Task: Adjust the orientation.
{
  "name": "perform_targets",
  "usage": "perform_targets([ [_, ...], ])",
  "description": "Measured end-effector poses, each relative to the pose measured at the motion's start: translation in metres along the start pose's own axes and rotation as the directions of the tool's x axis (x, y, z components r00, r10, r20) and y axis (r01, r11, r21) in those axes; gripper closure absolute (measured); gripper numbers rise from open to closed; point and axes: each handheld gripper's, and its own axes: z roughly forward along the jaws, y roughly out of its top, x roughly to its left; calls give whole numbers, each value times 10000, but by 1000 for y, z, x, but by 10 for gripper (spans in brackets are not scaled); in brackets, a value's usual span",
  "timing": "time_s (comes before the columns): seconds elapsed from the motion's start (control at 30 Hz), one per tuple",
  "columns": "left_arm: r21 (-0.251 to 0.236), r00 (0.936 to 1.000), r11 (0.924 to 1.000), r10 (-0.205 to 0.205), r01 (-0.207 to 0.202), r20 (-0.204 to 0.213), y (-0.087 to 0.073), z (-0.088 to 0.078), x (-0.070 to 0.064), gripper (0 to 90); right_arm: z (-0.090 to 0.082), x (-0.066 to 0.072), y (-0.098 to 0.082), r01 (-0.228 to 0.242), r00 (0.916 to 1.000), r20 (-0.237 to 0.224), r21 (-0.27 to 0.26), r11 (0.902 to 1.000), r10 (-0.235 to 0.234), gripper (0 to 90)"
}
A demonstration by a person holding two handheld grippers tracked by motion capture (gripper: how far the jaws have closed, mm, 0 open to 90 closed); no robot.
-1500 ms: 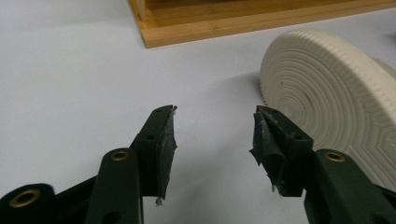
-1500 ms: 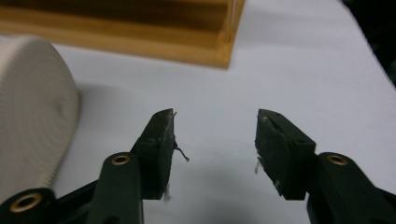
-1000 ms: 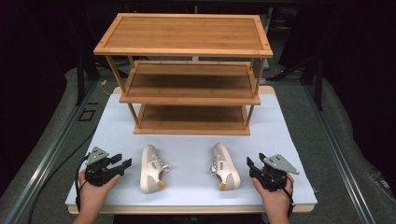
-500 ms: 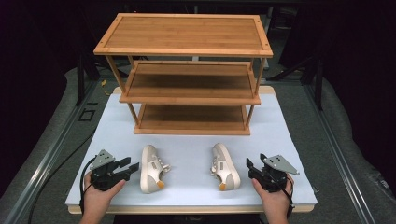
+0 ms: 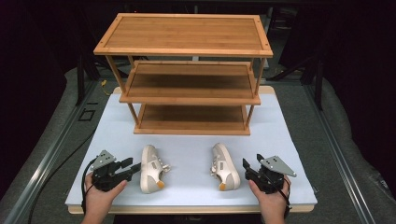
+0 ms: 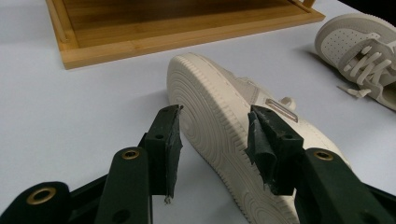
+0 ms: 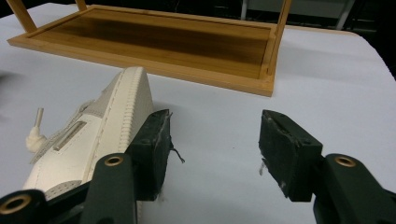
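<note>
Since a second ago: left claw [image 5: 134, 166] slid closer to the left cream low-top sneaker [image 5: 151, 169], jaws closing slightly, gaping astride its sole, not pressing. Right claw [image 5: 245, 165] opening, wide, just beside the right cream sneaker [image 5: 224, 166]. Both sneakers on white worktop [image 5: 187, 149]. Three-tier bamboo shelf rack [image 5: 187, 79] bare.

Count: 2 shoes, left shoe [image 5: 152, 168] and right shoe [image 5: 224, 166], near the table's [image 5: 280, 135] front edge. 1 wooden rack [image 5: 189, 74] with 3 shelves, toward the back edge. 2 grippers, left gripper [image 5: 131, 167] and right gripper [image 5: 246, 165].
</note>
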Motion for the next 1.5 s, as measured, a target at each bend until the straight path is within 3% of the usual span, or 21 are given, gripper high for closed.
perform_targets([
  [0.3,72,9998,9999,96,-98,180,2,0,-7,592,0,0,0,-78,10000,-44,87,9999,78,429],
  [0.6,190,9995,9997,177,-182,266,1,7,-13,491,1,-1,-1,-141,9999,-55,20,9999,141,428],
  [0.87,189,9994,9996,202,-208,293,1,8,-13,501,1,-1,-1,-153,9998,-149,-4,9999,153,429],
  [1.17,150,9997,9998,91,-94,219,-2,2,-9,534,-1,-2,-1,-283,9996,-87,19,9996,284,427],
  [1.5,115,9996,9999,-113,116,-254,-11,-13,0,602,-1,-3,-1,-294,9994,-181,-81,9995,292,436],
])
